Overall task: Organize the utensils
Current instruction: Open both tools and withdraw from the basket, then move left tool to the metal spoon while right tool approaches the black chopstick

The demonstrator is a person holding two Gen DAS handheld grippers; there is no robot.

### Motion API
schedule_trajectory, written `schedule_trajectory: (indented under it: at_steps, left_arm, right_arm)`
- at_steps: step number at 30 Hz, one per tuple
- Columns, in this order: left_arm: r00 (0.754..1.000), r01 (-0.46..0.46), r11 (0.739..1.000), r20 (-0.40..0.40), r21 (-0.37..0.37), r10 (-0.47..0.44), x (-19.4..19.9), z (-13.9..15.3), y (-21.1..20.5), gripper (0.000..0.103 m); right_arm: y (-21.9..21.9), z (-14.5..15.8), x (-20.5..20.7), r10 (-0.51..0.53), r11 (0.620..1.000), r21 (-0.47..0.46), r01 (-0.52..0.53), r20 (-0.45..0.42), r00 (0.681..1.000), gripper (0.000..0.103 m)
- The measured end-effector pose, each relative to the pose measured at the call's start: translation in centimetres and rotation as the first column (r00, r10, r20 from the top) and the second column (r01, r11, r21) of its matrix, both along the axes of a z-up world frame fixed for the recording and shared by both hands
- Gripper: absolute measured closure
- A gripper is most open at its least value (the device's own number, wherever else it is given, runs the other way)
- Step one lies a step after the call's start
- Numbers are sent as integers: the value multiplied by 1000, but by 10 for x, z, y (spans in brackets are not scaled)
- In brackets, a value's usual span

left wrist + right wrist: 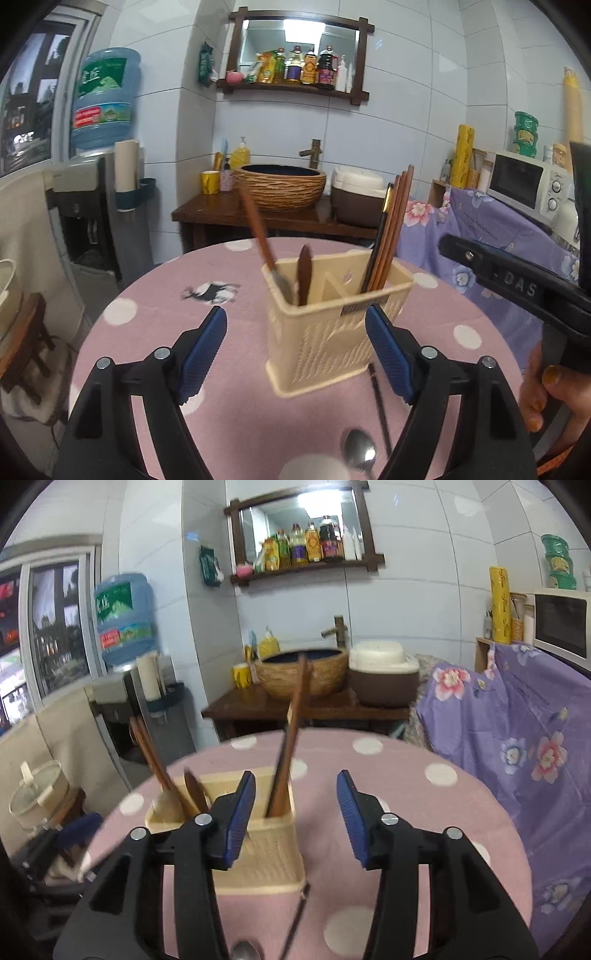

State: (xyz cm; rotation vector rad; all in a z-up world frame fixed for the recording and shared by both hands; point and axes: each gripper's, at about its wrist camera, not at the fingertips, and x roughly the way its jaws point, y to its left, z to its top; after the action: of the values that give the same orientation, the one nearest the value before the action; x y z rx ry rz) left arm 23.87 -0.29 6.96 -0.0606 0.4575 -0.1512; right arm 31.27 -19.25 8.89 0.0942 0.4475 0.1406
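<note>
left gripper (pixel 295 332): jaws spread wide, nothing between them; it hangs over the tabletop, aimed at the near face of the utensil holder
right gripper (pixel 295 812): jaws apart and empty; its left finger (pixel 240 816) overlaps the holder in the right wrist view, contact unclear
utensil holder (pixel 332 325): cream plastic caddy with divided compartments, standing upright near the middle of the tabletop
chopsticks (pixel 391 236): brown bundle with one dark stick, leaning in the holder's right compartment, tips up and tilted right
spoon handles (pixel 258 236): one long brown handle and one shorter dark brown one (pixel 304 273), both standing in the left compartment
metal spoon (pixel 360 454): lying flat on the tabletop, close in front of the holder
dark chopstick (pixel 380 410): lying loose on the tabletop just beside the metal spoon, one end reaching the holder's base
tabletop (pixel 155 332): round, covered in pink cloth with white dots
background: woven basin (pixel 280 186) and rice cooker (pixel 358 199) on a wooden counter behind
</note>
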Motion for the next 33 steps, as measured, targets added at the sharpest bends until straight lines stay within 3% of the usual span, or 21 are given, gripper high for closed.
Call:
schedule_trajectory:
  at_steps: [4,8,13,22,24,27,33]
  left_arm:
    - [995,-73,997,-62,-17,72,-24,-33,19,25]
    - [978,-126,992,-172,-29,119,-39,-71,33,26]
    - [963,-144,989,-235,-26,134,-51,-94,41,26]
    - [965,-123,992,-236,-19,115,-66,-102,33,19]
    - [963,-119,993,-245,-19,111,-66,-103,31,19]
    - [961,-110,994,-259,-17,102,-64,-105,27,19]
    - [957,-91,996,-277,-15,83,-62,-107,19,19]
  right_arm:
    - [-2,-44,-26,11,1000,-18,-13,-143,990,56]
    - [8,-100,-56,28,998,-42,-42,-290,956,56]
    - [22,-142,-80,33,998,-37,-51,-382,924,57]
    - [44,-166,-86,5,992,-111,-56,-418,908,71]
    - [46,-166,-86,-7,988,-142,-57,-411,912,85]
    - [43,-164,-86,-3,987,-150,-64,-411,912,95]
    - [14,-163,-97,-3,990,-130,-59,-427,904,96]
